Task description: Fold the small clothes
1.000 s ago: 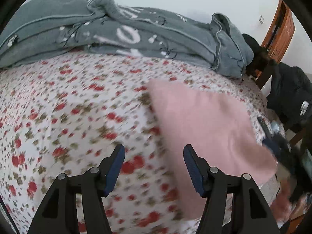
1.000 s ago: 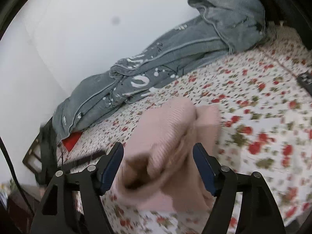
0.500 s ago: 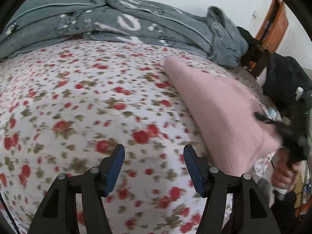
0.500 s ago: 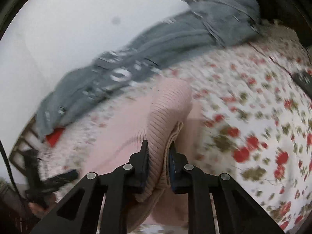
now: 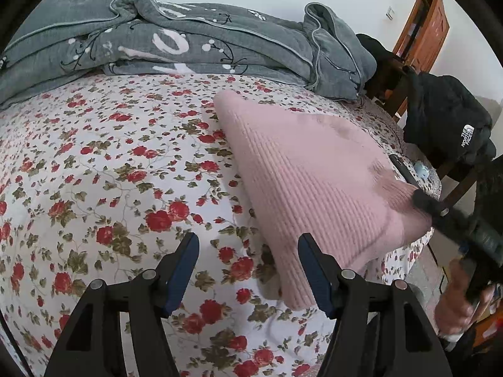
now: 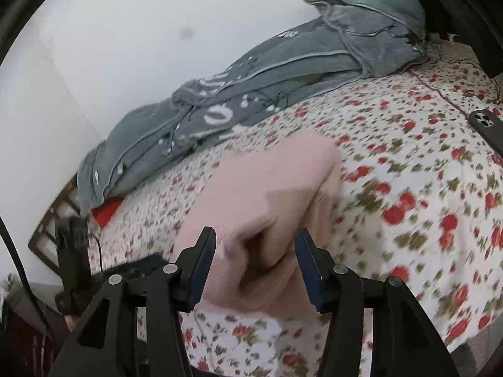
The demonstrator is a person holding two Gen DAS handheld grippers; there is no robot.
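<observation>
Low, right gripper astride pink sweater

"THE NORTH FACE" logo — on black jacket

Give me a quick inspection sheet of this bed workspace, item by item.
Surface: floral bedsheet, lightly wrinkled.
Job's things: pink knit garment, folded, lying on the sheet.
Clutter: grey blanket heaped at the wall; phone near the bed edge.
Grippers: left claw open over bare sheet; right claw opening, garment's edge between the jaws, blurred.
Cables: thin dark cord across the sheet.
Surroundings: black jacket on a chair; wooden door.
</observation>
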